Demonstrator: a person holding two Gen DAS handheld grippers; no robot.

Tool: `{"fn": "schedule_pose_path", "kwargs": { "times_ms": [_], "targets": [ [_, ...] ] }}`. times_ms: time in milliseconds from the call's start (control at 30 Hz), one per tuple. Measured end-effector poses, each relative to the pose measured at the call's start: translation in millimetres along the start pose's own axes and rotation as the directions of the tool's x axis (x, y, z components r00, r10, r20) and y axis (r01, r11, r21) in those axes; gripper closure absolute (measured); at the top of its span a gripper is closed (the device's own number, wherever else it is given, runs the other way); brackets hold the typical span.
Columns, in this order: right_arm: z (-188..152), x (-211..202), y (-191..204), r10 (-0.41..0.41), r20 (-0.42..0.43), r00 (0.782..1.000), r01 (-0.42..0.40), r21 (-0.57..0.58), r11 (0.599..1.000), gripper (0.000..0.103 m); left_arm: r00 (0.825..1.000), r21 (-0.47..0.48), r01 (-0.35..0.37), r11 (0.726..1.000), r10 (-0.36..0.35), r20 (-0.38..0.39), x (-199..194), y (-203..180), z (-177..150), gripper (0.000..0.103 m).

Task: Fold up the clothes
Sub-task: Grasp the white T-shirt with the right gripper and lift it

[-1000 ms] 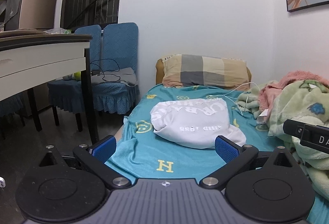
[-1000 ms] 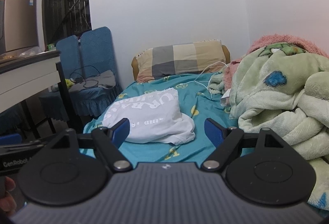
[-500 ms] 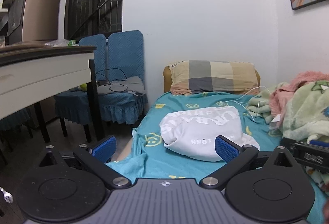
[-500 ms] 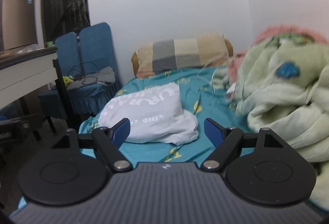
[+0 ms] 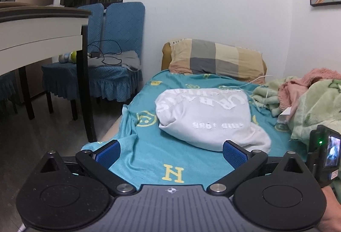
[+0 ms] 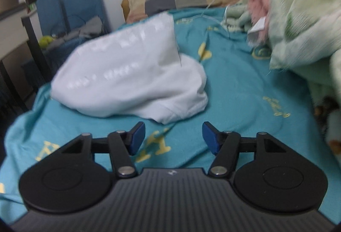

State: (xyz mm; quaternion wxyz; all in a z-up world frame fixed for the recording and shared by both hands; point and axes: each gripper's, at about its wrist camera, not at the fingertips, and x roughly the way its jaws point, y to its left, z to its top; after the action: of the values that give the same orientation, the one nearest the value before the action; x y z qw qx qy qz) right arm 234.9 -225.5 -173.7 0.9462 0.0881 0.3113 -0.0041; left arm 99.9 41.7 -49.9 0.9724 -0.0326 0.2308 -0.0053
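A white garment with raised lettering lies bunched on the teal bed sheet. It also shows in the right wrist view, blurred. My left gripper is open and empty, held above the sheet in front of the garment. My right gripper is open and empty, low over the sheet just short of the garment's near hem. Part of the right gripper's body shows at the right edge of the left wrist view.
A checked pillow lies at the head of the bed. A heap of green and pink blankets fills the right side. Blue chairs with cables and a white table stand left of the bed.
My right gripper has dropped and moved forward toward the garment's near edge, tilting down. My left gripper has shifted a little; the garment has not moved.
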Motion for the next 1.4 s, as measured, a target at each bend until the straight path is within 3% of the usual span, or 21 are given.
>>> {"fn": "schedule_pose_path", "kwargs": {
  "times_ms": [200, 267, 333, 533, 733, 1033, 1167, 1267, 1400],
  "targets": [
    [3.9, 16.9, 20.9, -0.014, 0.033, 0.999, 0.017, -0.104, 0.994, 0.068, 0.998, -0.068, 0.021, 0.997, -0.025, -0.061, 18.7, 14.6, -6.7, 0.0],
    [6.2, 21.8, 24.6, -0.049, 0.032, 0.998, 0.053, -0.117, 0.992, 0.092, 0.998, -0.066, 0.014, 0.998, -0.017, -0.054, 17.6, 16.4, -7.3, 0.0],
    [8.4, 15.8, 24.3, -0.055, 0.057, 0.997, 0.061, -0.11, 0.992, 0.095, 0.999, -0.065, 0.009, 0.998, -0.011, -0.04, 13.4, 15.6, -5.8, 0.0],
    [29.8, -43.0, 26.6, 0.011, 0.17, 0.985, -0.006, -0.026, 1.0, 0.096, 1.0, -0.036, 0.028, 0.999, -0.028, -0.002, 0.6, 10.0, -3.9, 0.001],
    [51.5, -130.0, 37.3, 0.1, 0.279, 0.955, -0.099, -0.019, 0.995, 0.096, 0.997, 0.024, 0.071, 0.997, -0.072, 0.043, -24.2, -6.0, -2.5, 0.002],
    [56.2, -237.0, 23.3, 0.223, 0.329, 0.918, -0.217, -0.054, 0.975, 0.097, 0.98, 0.147, 0.169, 0.975, -0.182, 0.08, -66.6, -40.1, -15.1, 0.002],
    [46.5, -264.3, 4.6, 0.307, 0.357, 0.882, -0.321, -0.022, 0.947, 0.096, 0.978, 0.25, 0.177, 0.952, -0.199, 0.066, -70.7, -66.7, -30.1, 0.005],
    [41.8, -267.2, -11.2, 0.36, 0.378, 0.853, -0.406, 0.049, 0.913, 0.096, 0.972, 0.296, 0.219, 0.93, -0.234, 0.016, -61.4, -84.2, -38.8, 0.014],
    [43.4, -259.9, -21.2, 0.393, 0.37, 0.842, -0.448, 0.074, 0.891, 0.096, 0.969, 0.322, 0.245, 0.915, -0.242, -0.05, -37.0, -102.8, -46.5, 0.028]
  ]
}}
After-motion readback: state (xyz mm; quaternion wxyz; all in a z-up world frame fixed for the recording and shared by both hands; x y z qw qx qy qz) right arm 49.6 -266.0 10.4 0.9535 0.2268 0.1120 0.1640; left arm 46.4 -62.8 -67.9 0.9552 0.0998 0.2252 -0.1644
